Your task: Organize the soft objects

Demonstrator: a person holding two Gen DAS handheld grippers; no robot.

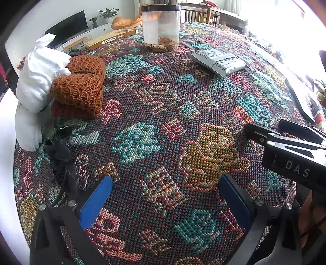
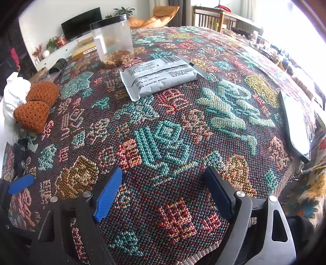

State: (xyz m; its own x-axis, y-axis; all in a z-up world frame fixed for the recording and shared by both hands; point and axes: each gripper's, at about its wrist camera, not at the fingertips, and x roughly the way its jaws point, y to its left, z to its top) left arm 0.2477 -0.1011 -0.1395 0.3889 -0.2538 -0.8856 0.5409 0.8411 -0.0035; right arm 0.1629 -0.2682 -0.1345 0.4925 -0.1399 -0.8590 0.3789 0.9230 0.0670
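A clear jar [image 1: 161, 28] with a black lid stands near the far edge of the tabletop [image 1: 163, 142], holding brownish flakes at its bottom. By the left edge lies a folded rust-orange knitted cloth [image 1: 78, 89], open-meshed and tied into a bundle, touching a white towel roll [image 1: 38, 81]. A grey packet [image 2: 161, 74] lies just beside the jar. The left gripper [image 1: 165, 195] and right gripper [image 2: 163, 189] hover with fingers apart, holding nothing.

Setting: home living room. Evidence: flat television [image 1: 68, 27] on a low white console [image 1: 85, 34] with potted plants [image 1: 108, 13]; orange beanbag [image 2: 156, 17]; wooden slatted chair [image 2: 207, 19]; table under a woven patterned cloth [image 2: 163, 132]
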